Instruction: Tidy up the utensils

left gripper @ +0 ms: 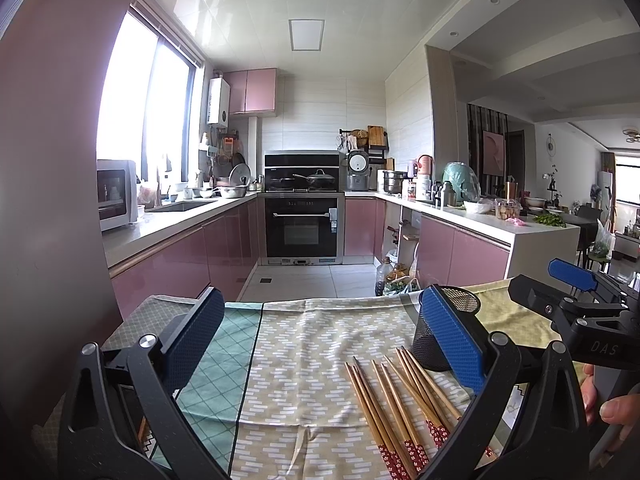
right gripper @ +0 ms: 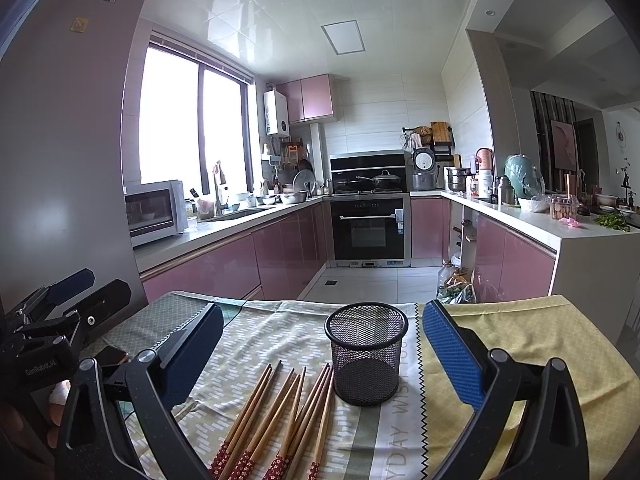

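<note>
Several wooden chopsticks (right gripper: 280, 412) with red patterned ends lie fanned on the patterned cloth (right gripper: 280, 332), tips pointing away from me. A black mesh cup (right gripper: 366, 356) stands upright and empty just right of their tips. My right gripper (right gripper: 323, 344) is open, hovering above the cloth with cup and chopsticks between its blue pads. In the left wrist view the chopsticks (left gripper: 396, 396) lie right of centre and the mesh cup (left gripper: 444, 332) is partly hidden behind the right pad. My left gripper (left gripper: 320, 332) is open with nothing in it.
The cloth-covered table's far edge (left gripper: 320, 301) drops to the tiled kitchen floor. A dark phone (right gripper: 114, 356) lies at the table's left. Bottles and bags (left gripper: 394, 278) sit on the floor beyond the table. A person's fingers (left gripper: 612, 404) hold the right gripper's handle.
</note>
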A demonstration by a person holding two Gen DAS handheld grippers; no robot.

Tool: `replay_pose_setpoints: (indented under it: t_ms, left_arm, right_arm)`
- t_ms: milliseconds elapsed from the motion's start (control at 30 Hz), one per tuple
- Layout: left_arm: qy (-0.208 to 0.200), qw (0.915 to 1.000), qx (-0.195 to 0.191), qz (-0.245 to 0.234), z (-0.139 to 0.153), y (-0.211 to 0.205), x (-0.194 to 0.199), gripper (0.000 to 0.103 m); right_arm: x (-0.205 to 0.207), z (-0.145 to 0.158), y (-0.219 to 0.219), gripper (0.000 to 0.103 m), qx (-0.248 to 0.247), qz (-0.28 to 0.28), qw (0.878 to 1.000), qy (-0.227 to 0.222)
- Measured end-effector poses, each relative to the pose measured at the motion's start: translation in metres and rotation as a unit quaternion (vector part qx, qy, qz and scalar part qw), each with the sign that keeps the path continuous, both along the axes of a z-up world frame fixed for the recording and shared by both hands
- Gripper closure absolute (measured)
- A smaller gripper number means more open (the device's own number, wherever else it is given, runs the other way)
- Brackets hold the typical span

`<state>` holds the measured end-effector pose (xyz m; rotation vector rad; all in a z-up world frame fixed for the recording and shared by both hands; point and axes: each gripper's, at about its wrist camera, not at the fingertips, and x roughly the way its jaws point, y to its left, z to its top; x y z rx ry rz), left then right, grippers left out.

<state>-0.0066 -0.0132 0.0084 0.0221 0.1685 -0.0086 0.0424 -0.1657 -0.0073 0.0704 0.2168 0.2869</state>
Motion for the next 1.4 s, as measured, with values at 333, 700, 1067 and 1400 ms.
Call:
replay_pose_setpoints:
  t_ms: [333,700,1067,1400]
  left_arm:
    - [0.002,1.0000,0.000,-0.001,0.000,-0.003,-0.001,0.006]
    - [0.015,0.9999,0.002,-0.007,-0.008,-0.009,0.000,0.006]
    - [0.150,0.9874,0.014,-0.048,-0.048,-0.005,0.049,0.006]
    - [0.260,0.9604,0.043,-0.091,-0.104,-0.017,0.094,0.027]
  right_arm:
    - [0.000,0.000,0.000,0.006,0.000,0.001,1.000,0.001]
    - [0.006,-0.008,-0.003,0.006,0.001,0.011,0.999,0.033]
    - [0.035,-0.047,0.010,0.021,-0.061,0.051,0.984,0.159]
    - [0.073,-0.096,0.016,0.055,-0.071,0.071,0.951,0.292]
